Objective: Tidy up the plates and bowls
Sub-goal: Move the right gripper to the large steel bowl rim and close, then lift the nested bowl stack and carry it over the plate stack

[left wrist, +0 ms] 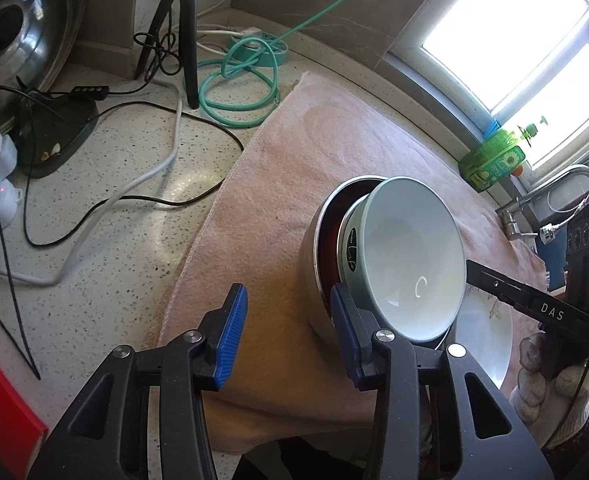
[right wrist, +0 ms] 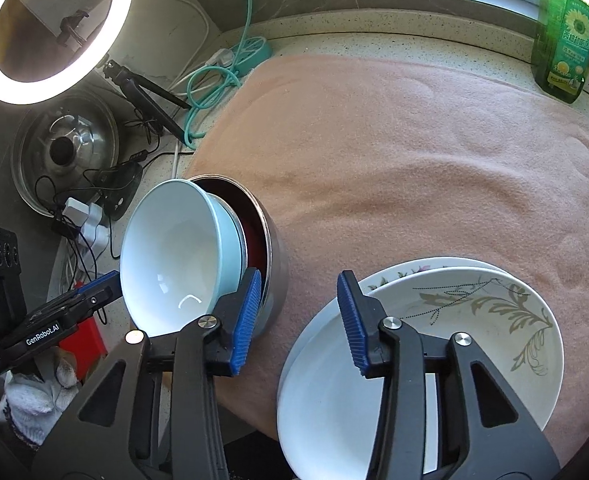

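Observation:
A pale blue bowl [left wrist: 410, 260] with a white inside sits tilted in a steel bowl [left wrist: 318, 240] with a dark red lining, on the pink towel [left wrist: 314, 140]. Both show in the right wrist view, blue bowl [right wrist: 174, 248], steel bowl [right wrist: 274, 248]. A stack of white plates [right wrist: 434, 340], the top one with a leaf pattern, lies on the towel to the right; its edge shows in the left wrist view [left wrist: 486, 332]. My left gripper [left wrist: 290, 332] is open beside the steel bowl's left side. My right gripper [right wrist: 298, 316] is open, between the bowls and the plates.
A green dish soap bottle [right wrist: 566, 40] stands by the window. A ring light [right wrist: 50, 28], a tripod [left wrist: 188, 36], a pot lid [right wrist: 66, 148], cables and a teal power strip [left wrist: 262, 46] crowd the speckled counter [left wrist: 114, 240] left of the towel. A faucet [left wrist: 566, 188] is at the right.

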### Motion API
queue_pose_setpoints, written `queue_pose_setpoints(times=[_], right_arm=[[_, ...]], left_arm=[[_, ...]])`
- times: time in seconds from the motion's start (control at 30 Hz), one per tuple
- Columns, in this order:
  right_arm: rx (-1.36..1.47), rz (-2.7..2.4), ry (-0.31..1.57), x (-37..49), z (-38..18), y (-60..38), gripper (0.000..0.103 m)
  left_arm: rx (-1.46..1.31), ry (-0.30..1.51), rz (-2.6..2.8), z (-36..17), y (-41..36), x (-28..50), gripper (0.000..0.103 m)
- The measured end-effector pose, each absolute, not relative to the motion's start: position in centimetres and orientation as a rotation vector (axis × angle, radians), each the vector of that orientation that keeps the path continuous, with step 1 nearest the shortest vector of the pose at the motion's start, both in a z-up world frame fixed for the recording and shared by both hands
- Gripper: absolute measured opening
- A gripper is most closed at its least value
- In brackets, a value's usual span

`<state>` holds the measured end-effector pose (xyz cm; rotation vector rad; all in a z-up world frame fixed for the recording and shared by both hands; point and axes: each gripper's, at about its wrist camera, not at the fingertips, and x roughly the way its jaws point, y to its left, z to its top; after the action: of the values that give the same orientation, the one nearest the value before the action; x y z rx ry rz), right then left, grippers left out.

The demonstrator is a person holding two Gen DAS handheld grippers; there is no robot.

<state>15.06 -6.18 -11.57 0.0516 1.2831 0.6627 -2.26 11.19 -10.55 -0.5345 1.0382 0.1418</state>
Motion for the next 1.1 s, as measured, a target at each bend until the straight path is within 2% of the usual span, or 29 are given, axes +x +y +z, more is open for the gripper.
queue_pose_setpoints(times=[0.07,0.4,0.57,0.73,0.8,1.1], right_arm=[[0.053,0.67,1.289,15.2,-11.7,-5.9,0.036],[0.04,0.717,1.321,15.6,-12.3,-4.3,0.017],[0.038,0.736,1.345,15.6,-13.0,-3.8,0.012],[0.036,0.733,1.345,15.6,-12.9,-3.7,0.012],[0.031,0.729,1.343,15.5,-12.8,-3.6,0.012],[0.037,0.724,1.344,15.7,-12.7,-3.7,0.012]], left_arm=[[-0.542,1.039,0.136,-10.6,11.3,-2.1,0.04],[-0.556,1.065,0.095,-11.4,11.0,-0.6,0.021],[-0.564,1.074,0.082,-11.8,10.9,-0.1,0.017],[-0.561,1.074,0.082,-11.8,10.9,0.1,0.014],[-0.558,1.074,0.08,-11.8,10.8,0.2,0.009],[-0.539,1.075,0.092,-11.6,10.6,0.4,0.009]])
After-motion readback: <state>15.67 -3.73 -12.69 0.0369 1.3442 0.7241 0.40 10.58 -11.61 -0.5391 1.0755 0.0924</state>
